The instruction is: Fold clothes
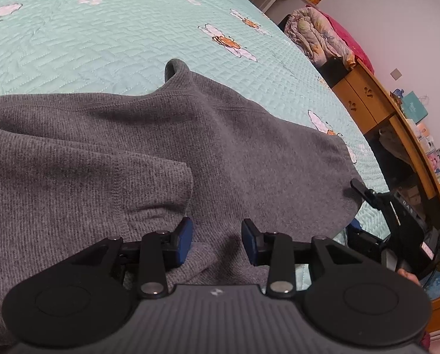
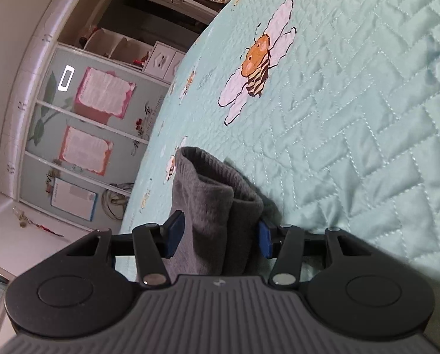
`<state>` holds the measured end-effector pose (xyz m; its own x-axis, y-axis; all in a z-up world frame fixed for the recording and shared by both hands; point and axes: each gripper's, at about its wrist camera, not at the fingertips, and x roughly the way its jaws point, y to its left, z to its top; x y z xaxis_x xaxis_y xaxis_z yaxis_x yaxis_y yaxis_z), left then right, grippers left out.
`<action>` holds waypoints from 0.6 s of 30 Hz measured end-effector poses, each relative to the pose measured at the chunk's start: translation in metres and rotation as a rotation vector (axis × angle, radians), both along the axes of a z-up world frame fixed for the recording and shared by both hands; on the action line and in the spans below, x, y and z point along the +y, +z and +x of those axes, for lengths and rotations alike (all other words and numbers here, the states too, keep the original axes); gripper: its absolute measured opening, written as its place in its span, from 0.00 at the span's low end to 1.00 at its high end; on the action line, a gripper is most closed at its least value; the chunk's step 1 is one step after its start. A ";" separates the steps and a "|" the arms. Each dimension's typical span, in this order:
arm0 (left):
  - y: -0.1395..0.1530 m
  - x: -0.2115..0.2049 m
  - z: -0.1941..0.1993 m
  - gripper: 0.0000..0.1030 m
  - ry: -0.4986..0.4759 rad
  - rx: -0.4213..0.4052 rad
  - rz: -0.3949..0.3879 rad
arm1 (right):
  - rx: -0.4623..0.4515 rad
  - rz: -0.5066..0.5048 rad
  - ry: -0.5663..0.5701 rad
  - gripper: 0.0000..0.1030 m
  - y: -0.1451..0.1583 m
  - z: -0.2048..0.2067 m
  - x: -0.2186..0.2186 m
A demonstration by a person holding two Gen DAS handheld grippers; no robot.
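**Grey sweater on the bed, both tongs at its near edge**

The grey sweater (image 1: 108,153) lies on a pale green quilt (image 1: 87,44) with a zigzag stitch pattern and printed bees. The fabric is a fine ribbed knit, dark grey, soft and thick. It is not flat: broad folds and ridges run across it, and one layer is turned over another just ahead of the left tongs (image 1: 217,242), where it makes a rounded edge. Farther ahead a small rolled loop of fabric stands up from the cloth.

The left tongs are spread, with the blue pads apart. The sweater lies below and ahead of them, and the gap between the pads shows only the cloth underneath; the pads do not press on it.

In the left view the right tongs (image 1: 358,187) are off to the right side, at the corner of the sweater, near the edge of the bed.

In the right view, a bunched part of the sweater (image 2: 211,206) stands between the fingers of the right tongs (image 2: 218,236). It looks like a thick roll with a ribbed band at the top. The right pad (image 2: 264,239) is against the fabric, but the left pad (image 2: 172,236) stands a little away from it, so the tongs are spread around the cloth and not pinching it.

Beyond the bed there is a wooden shelf (image 1: 367,94) with a bundle of bedding on top.
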<state>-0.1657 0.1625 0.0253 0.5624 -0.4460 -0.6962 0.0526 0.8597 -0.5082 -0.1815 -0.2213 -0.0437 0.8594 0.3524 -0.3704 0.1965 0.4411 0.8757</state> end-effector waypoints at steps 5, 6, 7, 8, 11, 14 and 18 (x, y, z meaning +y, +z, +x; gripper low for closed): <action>0.011 0.005 -0.009 0.38 0.043 -0.037 -0.044 | 0.009 -0.037 0.034 0.34 0.000 -0.002 0.002; 0.013 0.005 -0.011 0.38 0.041 -0.049 -0.055 | 0.013 -0.035 0.036 0.26 -0.003 -0.003 0.001; 0.015 0.004 -0.011 0.38 0.037 -0.059 -0.066 | 0.016 -0.034 0.037 0.23 -0.005 -0.005 0.000; 0.017 0.002 -0.010 0.38 0.032 -0.067 -0.077 | 0.016 -0.034 0.039 0.20 -0.006 -0.005 0.000; 0.018 -0.001 -0.004 0.38 0.038 -0.065 -0.074 | 0.018 -0.050 0.041 0.18 -0.008 -0.005 0.001; 0.017 -0.001 0.002 0.00 0.058 -0.043 -0.049 | 0.021 -0.074 0.045 0.16 -0.007 -0.004 0.003; 0.032 -0.004 0.010 0.00 0.099 -0.100 0.022 | 0.014 -0.076 0.050 0.16 -0.008 -0.005 0.003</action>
